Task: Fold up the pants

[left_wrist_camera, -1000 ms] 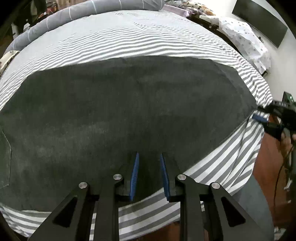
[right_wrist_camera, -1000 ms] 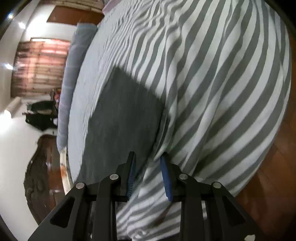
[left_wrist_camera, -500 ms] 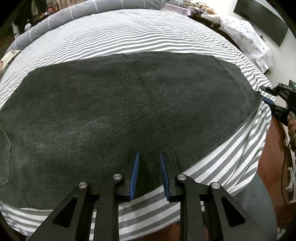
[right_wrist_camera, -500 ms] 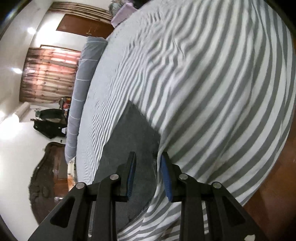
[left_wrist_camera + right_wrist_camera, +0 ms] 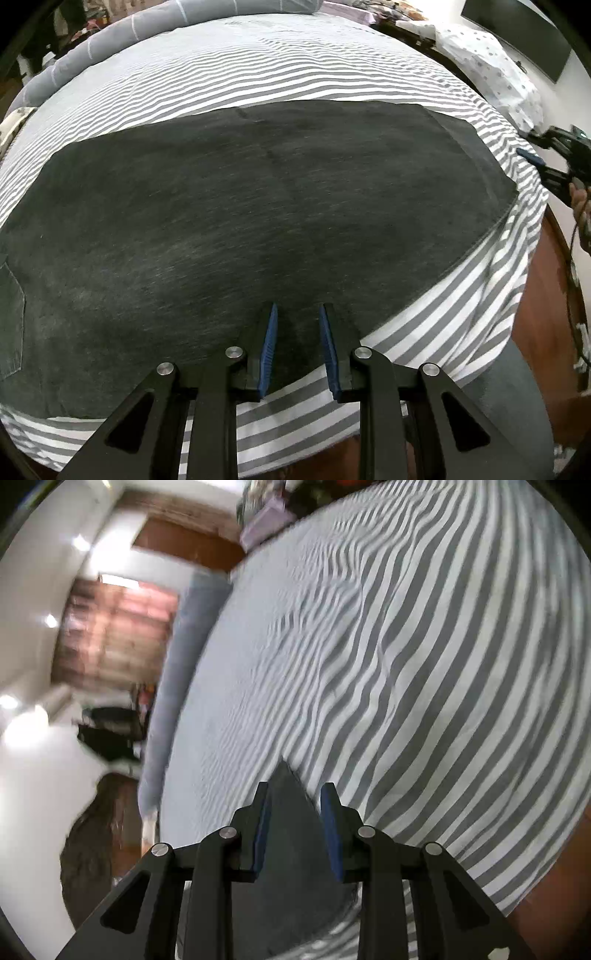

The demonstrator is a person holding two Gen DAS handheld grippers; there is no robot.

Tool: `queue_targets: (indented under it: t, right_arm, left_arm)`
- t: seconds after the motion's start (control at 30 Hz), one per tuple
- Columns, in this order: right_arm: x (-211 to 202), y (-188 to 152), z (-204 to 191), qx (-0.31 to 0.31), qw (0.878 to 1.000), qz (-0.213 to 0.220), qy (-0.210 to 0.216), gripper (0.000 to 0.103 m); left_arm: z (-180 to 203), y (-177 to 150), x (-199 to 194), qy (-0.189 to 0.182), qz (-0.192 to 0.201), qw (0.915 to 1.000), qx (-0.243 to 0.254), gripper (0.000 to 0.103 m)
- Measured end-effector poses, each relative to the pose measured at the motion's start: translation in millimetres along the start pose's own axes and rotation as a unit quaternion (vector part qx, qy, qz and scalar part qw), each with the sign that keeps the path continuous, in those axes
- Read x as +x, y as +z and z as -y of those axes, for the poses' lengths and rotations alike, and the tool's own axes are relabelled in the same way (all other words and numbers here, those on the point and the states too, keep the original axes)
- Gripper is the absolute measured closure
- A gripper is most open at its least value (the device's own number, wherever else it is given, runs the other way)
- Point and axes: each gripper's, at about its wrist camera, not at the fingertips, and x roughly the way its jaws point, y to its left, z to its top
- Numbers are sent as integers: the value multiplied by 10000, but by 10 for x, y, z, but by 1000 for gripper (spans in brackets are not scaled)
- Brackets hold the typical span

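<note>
Dark grey pants (image 5: pixel 258 221) lie flat across a grey-and-white striped bed (image 5: pixel 295 74), folded lengthwise, with a back pocket at the far left. My left gripper (image 5: pixel 296 314) is open and empty, its fingertips over the pants' near edge. My right gripper (image 5: pixel 294 794) is open, its jaws either side of the pants' leg-end corner (image 5: pixel 291 823). It also shows in the left wrist view (image 5: pixel 543 162), just off the pants' right end.
A grey bolster (image 5: pixel 147 26) lies along the far edge of the bed. A spotted white cloth (image 5: pixel 487 59) and a dark screen (image 5: pixel 517 33) are at the back right. Brown floor (image 5: pixel 546 302) lies past the bed's right edge.
My right gripper has swung and moved in towards the pants' end; the corner now sits between its jaws. My left gripper has pulled back a little, still open.
</note>
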Motion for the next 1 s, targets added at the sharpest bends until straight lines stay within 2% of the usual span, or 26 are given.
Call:
queue_targets:
  t: [0.07, 0.17, 0.5, 0.6, 0.67, 0.77, 0.87, 1.0]
  right_arm:
    - [106, -9, 38, -132, 9993, -211, -272, 76]
    - [236, -38, 182, -42, 9980, -579, -248, 76]
    - [427, -362, 389, -141, 9872, -1535, 401, 76]
    - [404, -437, 445, -54, 9875, -1469, 575, 79]
    - [399, -460, 467, 49, 9889, -1320, 681, 87]
    - [409, -493, 427, 26, 9928, -1097, 483, 95]
    - [317, -544, 320, -119, 9958, -892, 186, 97]
    - [128, -612, 31, -620, 9958, -586, -342, 97]
  left_arm:
    - [52, 34, -38, -33, 72, 10000, 48, 78]
    - [146, 111, -57, -114, 109, 9998, 155, 78]
    - [302, 205, 126, -198, -17, 9996, 191, 78]
    - [308, 173, 158, -214, -35, 9996, 175, 78]
    - [312, 154, 179, -205, -38, 9996, 169, 78]
    - [288, 142, 197, -261, -26, 9996, 99, 78]
    - [264, 131, 197, -309, -21, 9995, 15, 78]
    - [236, 92, 188, -321, 42, 9995, -6, 78]
